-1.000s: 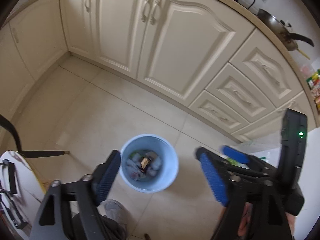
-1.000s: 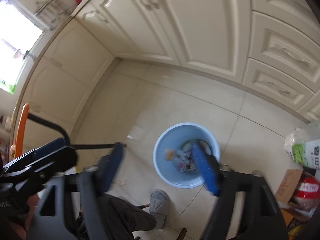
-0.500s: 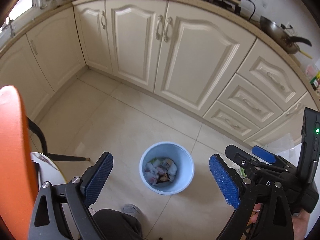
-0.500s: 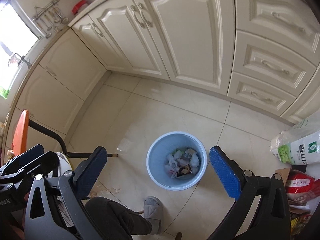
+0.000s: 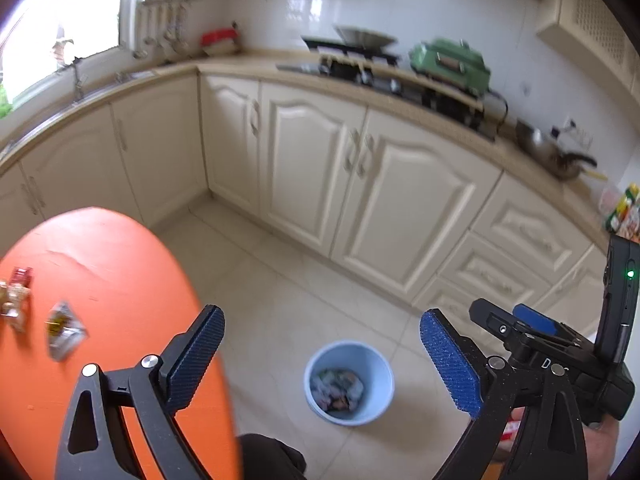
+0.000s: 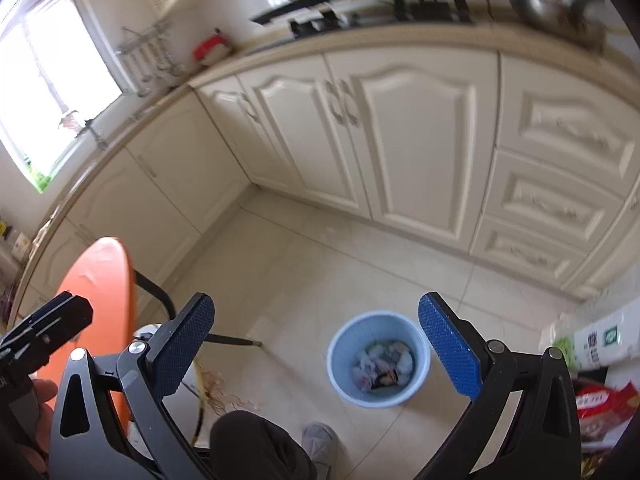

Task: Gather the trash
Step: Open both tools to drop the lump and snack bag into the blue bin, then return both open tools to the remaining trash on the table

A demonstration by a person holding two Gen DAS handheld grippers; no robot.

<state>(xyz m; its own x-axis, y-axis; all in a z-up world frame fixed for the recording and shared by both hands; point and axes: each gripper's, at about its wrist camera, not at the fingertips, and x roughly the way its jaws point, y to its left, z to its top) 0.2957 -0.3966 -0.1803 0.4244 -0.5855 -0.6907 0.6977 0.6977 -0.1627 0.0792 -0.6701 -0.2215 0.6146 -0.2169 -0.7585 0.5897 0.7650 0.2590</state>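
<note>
A light blue bin (image 5: 385, 364) stands on the tiled floor, with crumpled wrappers and tissues (image 5: 338, 390) inside. My left gripper (image 5: 320, 314) hangs high above it, its jaws opening with nothing between them. To its left is a round orange table (image 5: 120, 272) with a clear wrapper (image 5: 62, 330) and more small wrappers (image 5: 16, 300) near the frame's edge. My right gripper (image 6: 316, 300) is open and bare, also high over the bin (image 6: 340, 342) and its trash (image 6: 384, 364). Each gripper shows at the edge of the other's view.
Cream cabinets (image 5: 400, 200) line the far side under a counter with a stove and a pan (image 5: 552, 152). A dark knee (image 6: 256, 440) and grey slipper (image 6: 318, 444) are below. Bags (image 6: 592, 396) lie on the floor at right. A black chair leg (image 6: 232, 340) crosses the floor.
Both grippers have risen and tipped upward, so the bin looks smaller and the counter shows. The orange table top with its wrappers has come into the left view. Both jaws opened wider.
</note>
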